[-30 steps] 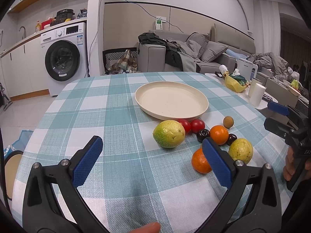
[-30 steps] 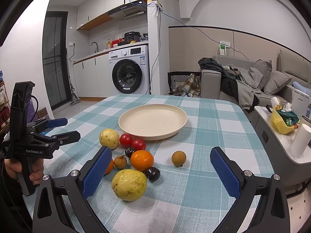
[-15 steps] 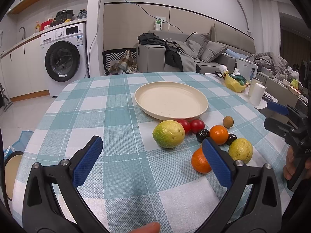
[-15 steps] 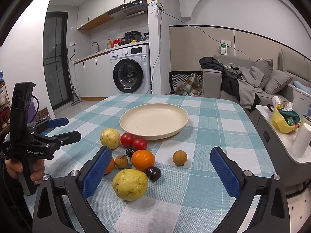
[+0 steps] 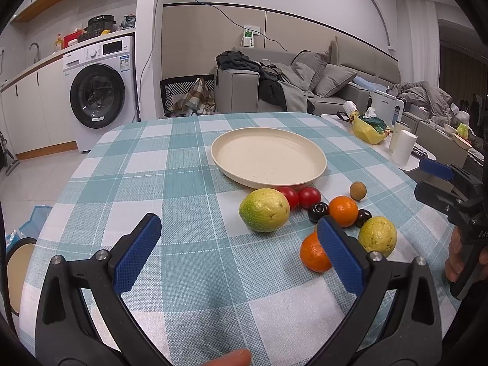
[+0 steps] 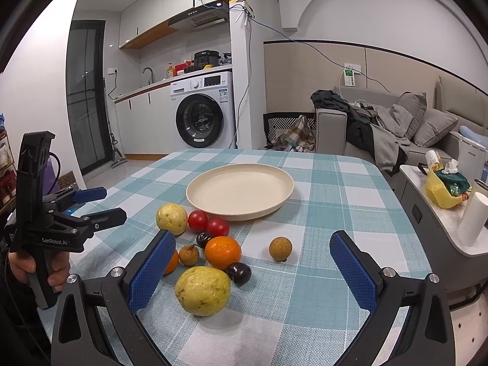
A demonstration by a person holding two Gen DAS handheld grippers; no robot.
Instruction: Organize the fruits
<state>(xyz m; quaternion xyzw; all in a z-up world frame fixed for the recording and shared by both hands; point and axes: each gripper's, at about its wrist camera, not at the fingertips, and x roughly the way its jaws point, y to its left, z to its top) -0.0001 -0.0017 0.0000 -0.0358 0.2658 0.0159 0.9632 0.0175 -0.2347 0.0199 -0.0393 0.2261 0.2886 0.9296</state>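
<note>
yellow-green guava [image 5: 264, 210] lies long axis sideways before plate [image 5: 268, 175].

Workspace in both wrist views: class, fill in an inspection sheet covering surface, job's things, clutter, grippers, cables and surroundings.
Surface: checked tablecloth covers the table.
Job's things: cream plate holds nothing; two guavas, two oranges, two red tomatoes, dark plums and brown longans lie beside it.
Clutter: nothing seen on the table.
Grippers: left gripper and right gripper, jaws open, holding nothing.
Cables: wire along the wall.
Surroundings: washing machine, sofa.
</note>
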